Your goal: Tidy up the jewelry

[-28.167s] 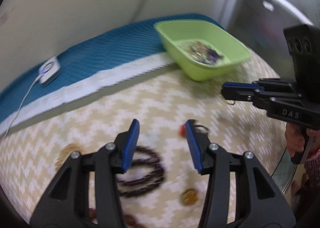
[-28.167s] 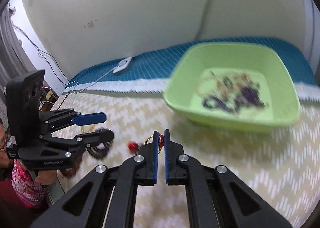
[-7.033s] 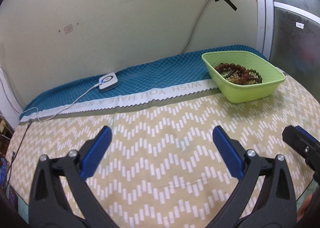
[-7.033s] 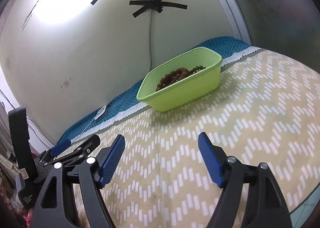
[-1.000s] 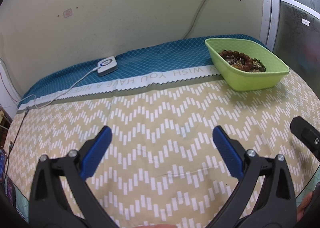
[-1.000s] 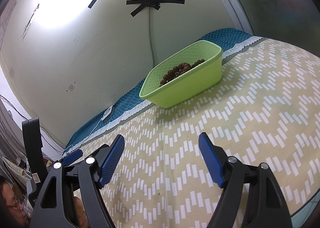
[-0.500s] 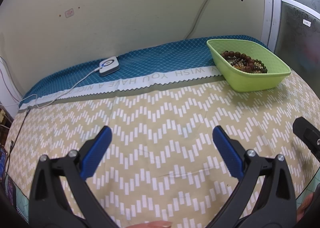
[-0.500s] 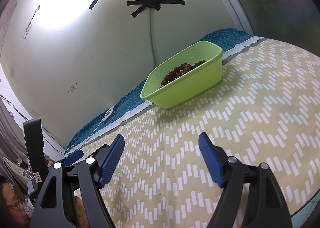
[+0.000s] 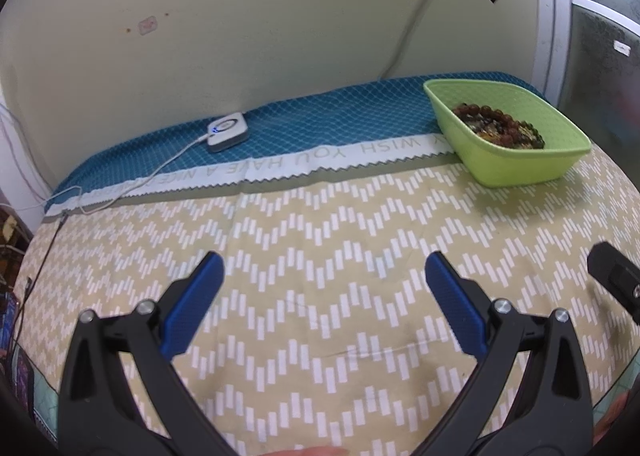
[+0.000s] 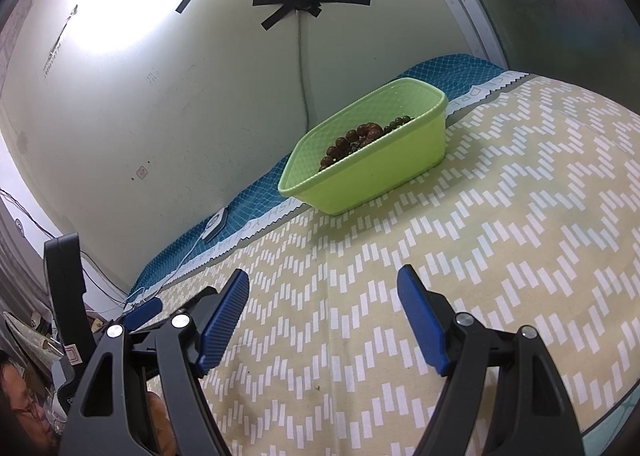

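A lime green plastic tub [image 9: 520, 165] stands at the far right of the bed and holds a heap of brown and dark bead jewelry [image 9: 498, 125]. It also shows in the right wrist view [image 10: 384, 175] with the beads [image 10: 356, 139] inside. My left gripper [image 9: 322, 268] is wide open and empty above the beige zigzag cloth [image 9: 320, 240]. My right gripper [image 10: 322, 286] is wide open and empty, well short of the tub. No loose jewelry shows on the cloth.
A white device [image 9: 228, 131] with a cable lies on the teal cloth strip [image 9: 320, 123] by the wall. The right gripper's body [image 9: 616, 280] shows at the right edge; the left gripper [image 10: 140, 312] sits low left. A wall cable hangs behind the tub.
Both grippers stay wide open. The left view has drifted slightly, so the tub sits a little further right; the right view is nearly unchanged.
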Demonstrator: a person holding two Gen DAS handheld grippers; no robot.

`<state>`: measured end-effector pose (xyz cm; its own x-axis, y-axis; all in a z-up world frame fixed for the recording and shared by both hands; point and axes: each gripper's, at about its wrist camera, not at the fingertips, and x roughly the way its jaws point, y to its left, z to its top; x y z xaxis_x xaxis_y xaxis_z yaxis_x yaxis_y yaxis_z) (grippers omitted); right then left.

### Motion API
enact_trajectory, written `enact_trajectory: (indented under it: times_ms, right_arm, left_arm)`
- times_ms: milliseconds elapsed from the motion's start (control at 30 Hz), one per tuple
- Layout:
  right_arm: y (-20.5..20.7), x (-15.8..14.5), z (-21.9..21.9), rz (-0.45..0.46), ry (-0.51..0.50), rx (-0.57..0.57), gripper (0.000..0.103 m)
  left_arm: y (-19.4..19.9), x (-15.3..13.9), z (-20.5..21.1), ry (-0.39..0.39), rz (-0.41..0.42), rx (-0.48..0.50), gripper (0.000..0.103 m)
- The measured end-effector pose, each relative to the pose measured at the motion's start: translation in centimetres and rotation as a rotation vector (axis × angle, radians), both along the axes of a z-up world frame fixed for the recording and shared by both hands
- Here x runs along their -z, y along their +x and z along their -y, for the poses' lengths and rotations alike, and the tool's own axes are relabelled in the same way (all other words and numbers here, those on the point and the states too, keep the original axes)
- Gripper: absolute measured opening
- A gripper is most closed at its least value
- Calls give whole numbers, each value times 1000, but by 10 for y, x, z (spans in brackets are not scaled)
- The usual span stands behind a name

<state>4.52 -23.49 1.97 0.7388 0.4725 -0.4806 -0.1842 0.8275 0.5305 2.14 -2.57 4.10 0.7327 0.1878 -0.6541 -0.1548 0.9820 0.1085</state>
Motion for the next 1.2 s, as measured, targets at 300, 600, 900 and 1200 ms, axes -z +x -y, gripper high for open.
enact_trajectory:
  times_ms: [300, 600, 900, 1200]
  right_arm:
    - [-3, 0, 1, 13, -8, 11, 52]
    - [-8, 1, 4, 21, -15, 15, 52]
    - [-11, 0, 4, 23, -8, 14, 52]
    - [-13, -1, 4, 34, 2, 1, 52]
  left_arm:
    - [-10, -9, -4, -33, 44, -9, 97]
    - [-12, -12, -4, -16, 54, -33, 97]
    - [-11, -11, 7, -2, 36, -1, 97]
    - [-7, -9, 2, -38, 8, 3, 97]
